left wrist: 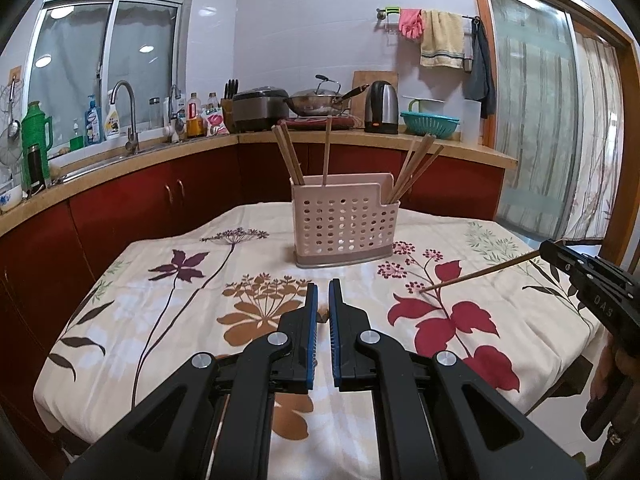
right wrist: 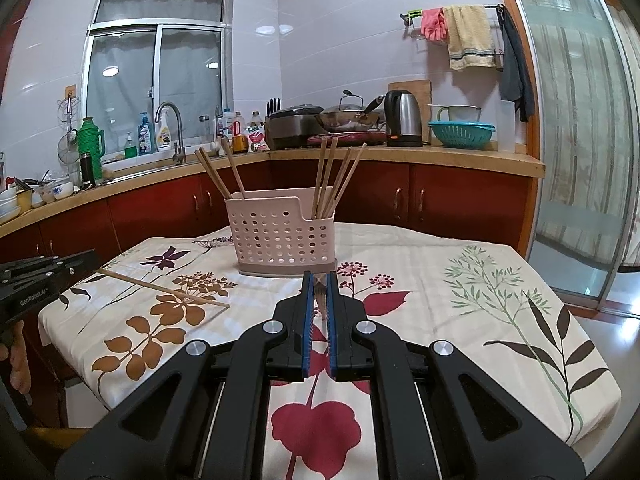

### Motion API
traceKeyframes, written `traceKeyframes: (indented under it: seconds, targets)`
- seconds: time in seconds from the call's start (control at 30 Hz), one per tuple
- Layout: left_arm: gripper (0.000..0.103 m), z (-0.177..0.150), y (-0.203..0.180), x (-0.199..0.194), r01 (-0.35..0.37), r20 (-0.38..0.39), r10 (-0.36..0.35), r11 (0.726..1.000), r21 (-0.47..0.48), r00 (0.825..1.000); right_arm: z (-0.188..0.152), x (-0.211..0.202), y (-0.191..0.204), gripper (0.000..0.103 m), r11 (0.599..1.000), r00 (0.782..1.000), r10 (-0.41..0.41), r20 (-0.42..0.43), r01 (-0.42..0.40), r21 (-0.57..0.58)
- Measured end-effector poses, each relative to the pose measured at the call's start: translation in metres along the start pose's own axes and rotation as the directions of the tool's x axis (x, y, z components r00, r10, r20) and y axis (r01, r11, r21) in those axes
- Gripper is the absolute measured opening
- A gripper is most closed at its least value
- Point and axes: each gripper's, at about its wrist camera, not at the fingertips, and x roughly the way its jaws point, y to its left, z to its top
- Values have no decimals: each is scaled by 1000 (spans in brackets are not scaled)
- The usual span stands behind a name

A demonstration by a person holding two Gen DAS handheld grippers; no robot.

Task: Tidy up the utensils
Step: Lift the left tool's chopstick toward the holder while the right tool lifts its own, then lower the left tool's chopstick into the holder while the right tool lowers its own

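Observation:
A pink perforated utensil holder stands on the far middle of the floral tablecloth. Wooden chopsticks lean in its left part and its right part. My left gripper is shut. In the right wrist view a chopstick sticks out of the left gripper and slants down to the cloth. My right gripper is shut on another chopstick, which runs from the right gripper down to the cloth in front of the holder, on its right.
Red cabinets and a counter wrap behind the table, carrying a sink tap, rice cooker, wok, kettle and teal colander. A sliding glass door is at the right. A hand holds the left gripper.

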Motion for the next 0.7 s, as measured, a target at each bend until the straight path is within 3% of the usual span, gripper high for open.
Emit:
traceKeyframes:
  seconds: [0.4,0.7]
  targets:
    - [6,33,5,19,-5,53,5,1000,12,999,26,24,-3,6,1000,1000,13,5,-13,-13]
    - [6,48,10,36,7,9,-7,1000,18,1000,40,41,-6,6,1000,1000,20,5,-20,-15]
